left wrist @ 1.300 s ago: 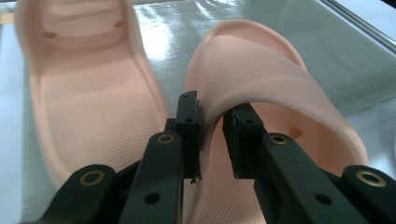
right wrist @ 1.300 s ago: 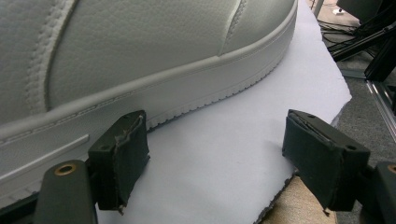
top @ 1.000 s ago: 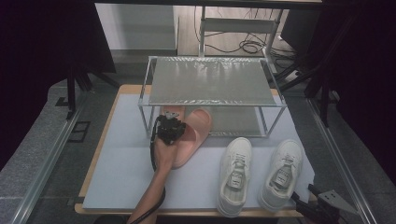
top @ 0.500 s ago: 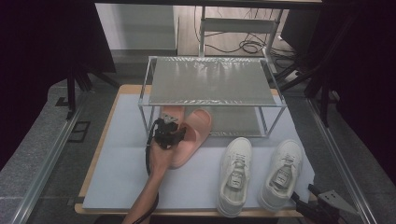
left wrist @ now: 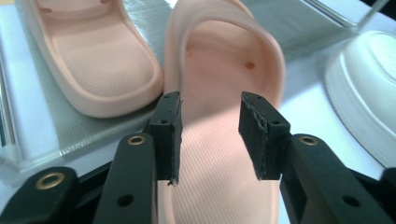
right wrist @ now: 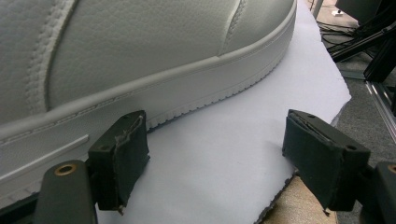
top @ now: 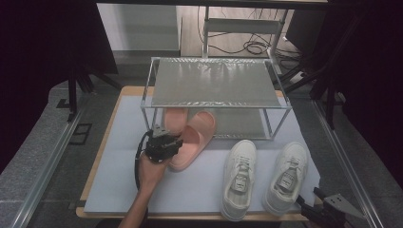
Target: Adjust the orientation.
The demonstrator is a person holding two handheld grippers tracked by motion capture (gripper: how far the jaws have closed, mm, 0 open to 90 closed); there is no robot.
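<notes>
Two pink slippers [top: 190, 137] under rack [top: 216, 88]

Wooden table [top: 97, 164] under pale grey mat [top: 199, 183], mat edge ragged at right gripper's side. Two-tier metal rack [top: 216, 88] ahead of left gripper, top shelf catching light glare. Grey carpet floor [top: 38, 156] left of left gripper, metal rail [top: 45, 171] running along it. Black curtains [top: 43, 42] both sides. Beyond rack, cables [top: 252, 47] on floor; pale wall panel [top: 140, 28].

Matt pink foam slippers [left wrist: 224, 93], white leather-look sneakers [top: 240, 178], shiny metal rack [top: 214, 88]
</notes>
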